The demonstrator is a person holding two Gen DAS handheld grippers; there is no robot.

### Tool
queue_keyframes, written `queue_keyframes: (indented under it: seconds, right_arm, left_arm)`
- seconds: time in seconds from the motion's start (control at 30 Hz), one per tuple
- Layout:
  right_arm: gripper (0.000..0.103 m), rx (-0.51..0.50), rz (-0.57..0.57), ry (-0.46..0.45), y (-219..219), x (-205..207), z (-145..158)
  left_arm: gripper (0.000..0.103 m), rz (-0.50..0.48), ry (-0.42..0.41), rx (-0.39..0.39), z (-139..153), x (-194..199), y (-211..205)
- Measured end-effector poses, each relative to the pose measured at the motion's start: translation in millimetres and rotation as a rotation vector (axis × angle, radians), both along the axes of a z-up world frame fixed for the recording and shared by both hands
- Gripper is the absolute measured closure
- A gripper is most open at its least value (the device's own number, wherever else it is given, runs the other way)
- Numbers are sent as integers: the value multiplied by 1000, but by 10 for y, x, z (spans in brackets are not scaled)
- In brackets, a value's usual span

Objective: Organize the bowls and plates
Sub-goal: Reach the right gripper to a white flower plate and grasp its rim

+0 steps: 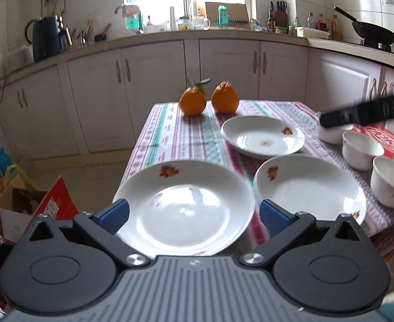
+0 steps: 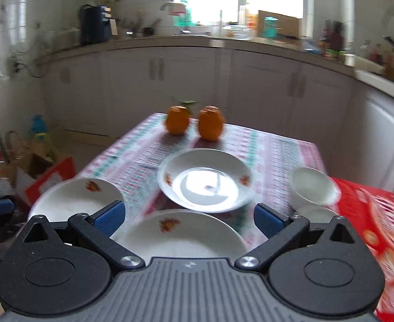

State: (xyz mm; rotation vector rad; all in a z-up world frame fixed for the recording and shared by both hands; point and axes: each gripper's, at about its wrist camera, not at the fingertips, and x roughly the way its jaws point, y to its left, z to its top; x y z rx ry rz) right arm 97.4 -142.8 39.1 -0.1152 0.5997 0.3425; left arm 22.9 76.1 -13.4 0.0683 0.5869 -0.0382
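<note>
Nothing looks sorted yet: three plates lie singly on the table (image 1: 170,134), none stacked, and the bowls stand apart from one another, so by my reading the whole job remains.

In the left wrist view, the near plate (image 1: 183,204) sits at 6 o'clock of the table, right in front of the left gripper (image 1: 194,216), whose fingers are spread wide on either side of its rim and hold nothing. A second plate (image 1: 309,187) lies just beside it at about 4 o'clock, and the far plate (image 1: 262,136) rests toward 1 o'clock. Three white bowls (image 1: 362,149) line the 3 o'clock edge beside a red box (image 2: 379,214); a dark bar crosses the farthest one, so I cannot tell how it sits.

The right gripper (image 2: 189,218) hovers above the second plate with its fingers also open and empty. Two oranges (image 1: 193,103) stand at 12 o'clock, well apart from the crockery.

Left to do, as I judge it: gather the three plates into one pile and nest the bowls
</note>
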Motion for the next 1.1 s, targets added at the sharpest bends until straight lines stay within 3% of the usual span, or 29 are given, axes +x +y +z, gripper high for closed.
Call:
queue_keyframes:
  seconds: [0.23,0.4,0.8,1.1]
  right_arm:
    - [0,22,237,85,370,480,-72]
    - [0,22,371,198,706,776,-232]
    - [1,-39,519,373,1213,1291,-617]
    - [25,-16,570,486,1364,1610,-820]
  left_arm:
    - [1,-58,123,49,-251,37,314]
    - [1,-106,160,25,-387,93,444]
    - [1,-220,213,2,-546,273,547]
    - [1,-234,227,-26,-578,348,610]
